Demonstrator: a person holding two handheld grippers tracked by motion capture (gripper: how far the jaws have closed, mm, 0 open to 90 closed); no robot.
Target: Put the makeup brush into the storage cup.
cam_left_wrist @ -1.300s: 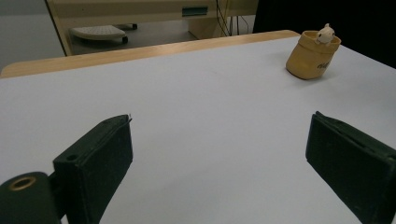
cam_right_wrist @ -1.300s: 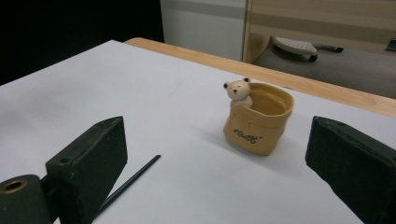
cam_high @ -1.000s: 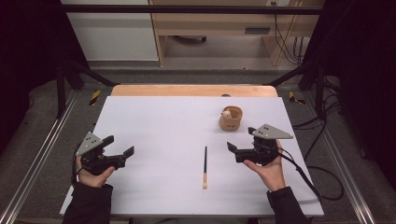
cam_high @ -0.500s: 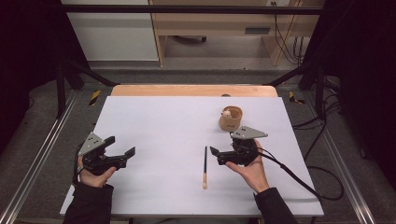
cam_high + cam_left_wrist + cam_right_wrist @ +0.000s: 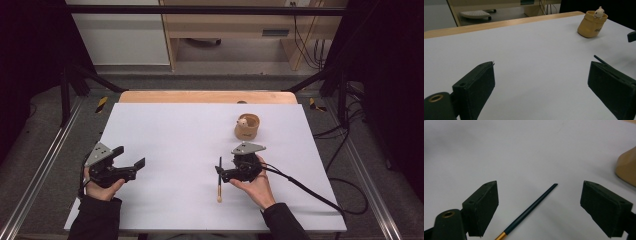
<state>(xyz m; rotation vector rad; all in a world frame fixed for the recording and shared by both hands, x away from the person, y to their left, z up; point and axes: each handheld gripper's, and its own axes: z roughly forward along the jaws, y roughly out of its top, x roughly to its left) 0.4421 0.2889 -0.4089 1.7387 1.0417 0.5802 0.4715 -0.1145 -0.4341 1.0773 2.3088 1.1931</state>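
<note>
Right gripper (image 5: 223, 174): jaws wide, straddling the brush (image 5: 531, 210).
Brush: flat on the white surface (image 5: 175, 130), near the cup (image 5: 247, 127).
Left gripper (image 5: 131, 163): jaws wide, idle.
Advice: centre, lower, then close.

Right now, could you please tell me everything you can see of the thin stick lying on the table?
The stick is slender: a long dark shaft, a short gold band, then a pale wooden-looking near end. It lies flat on the white table, pointing away from the person. The right tool is open, its jaws straddling the shaft without touching it.
</note>
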